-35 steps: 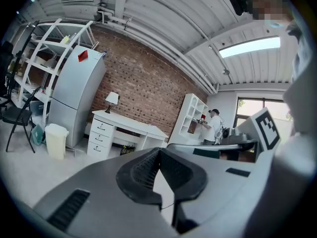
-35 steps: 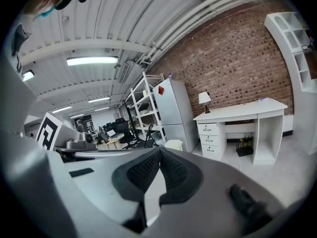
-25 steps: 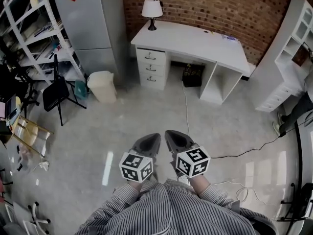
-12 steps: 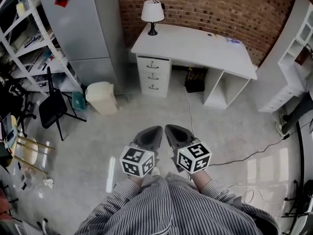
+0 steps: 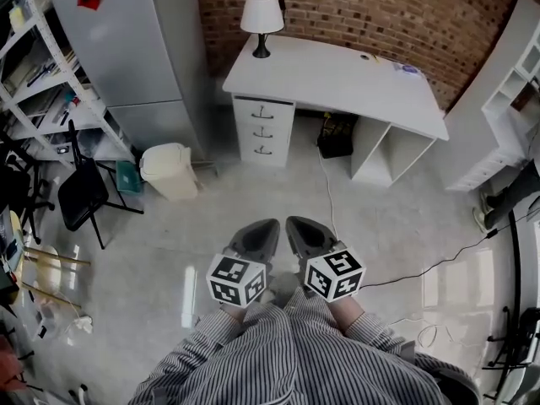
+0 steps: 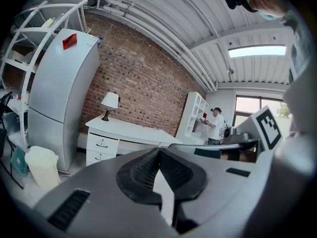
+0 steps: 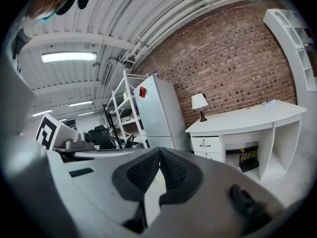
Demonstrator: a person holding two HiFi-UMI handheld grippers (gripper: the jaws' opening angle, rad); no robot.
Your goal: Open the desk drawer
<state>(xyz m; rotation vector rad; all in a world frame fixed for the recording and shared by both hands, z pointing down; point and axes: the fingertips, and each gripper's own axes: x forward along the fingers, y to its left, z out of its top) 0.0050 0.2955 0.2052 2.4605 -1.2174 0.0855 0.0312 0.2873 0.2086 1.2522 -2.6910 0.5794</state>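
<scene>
A: Risk from here?

B: Tripping on the cable (image 5: pixel 325 188) across the floor, or missing a handle on the drawers (image 5: pixel 263 130) (three stacked under the bench (image 5: pixel 337 74), below the lamp (image 5: pixel 260 15), well ahead).

A: Jaws?

B: Pressed together on left gripper (image 5: pixel 263 230) and right gripper (image 5: pixel 297 229), holding nothing; no hooking a handle without parting first.

My left gripper (image 5: pixel 271 224) and right gripper (image 5: pixel 291 221) are grey with black-and-white markers (image 5: pixel 236 281); my shirt (image 5: pixel 287 361) is striped; the far desk (image 5: pixel 337 78) is white.
</scene>
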